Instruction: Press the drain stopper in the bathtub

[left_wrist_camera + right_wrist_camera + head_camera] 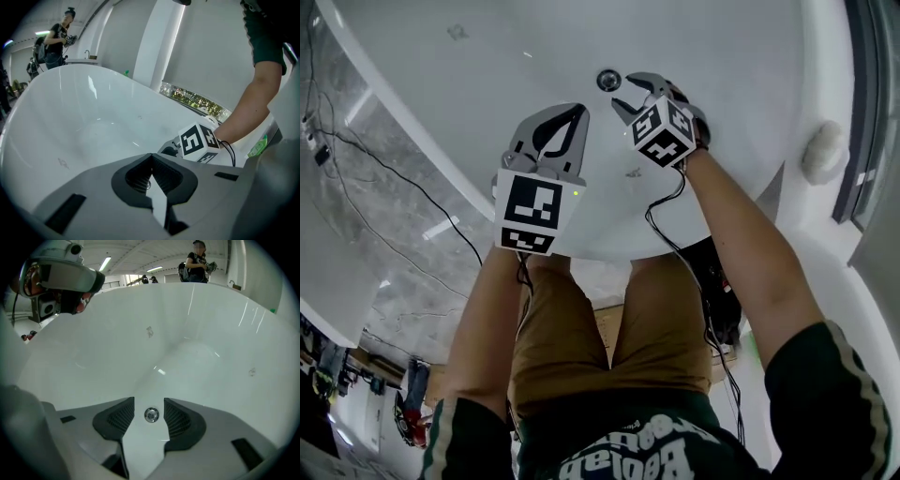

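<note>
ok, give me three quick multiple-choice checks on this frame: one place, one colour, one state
1. In the right gripper view, the drain stopper shows:
A. left of both jaws
B. in the gap between the jaws
C. behind one jaw

2. The bathtub is:
A. black
B. blue
C. white

3. The left gripper has its jaws:
A. tips together, nothing between them
B. wide apart
C. clamped on a cable

Key:
1 B, the chrome disc sits in the gap of the open jaws.
2 C, its walls are white in every view.
3 A, the left gripper view shows the pads meeting with nothing held.
</note>
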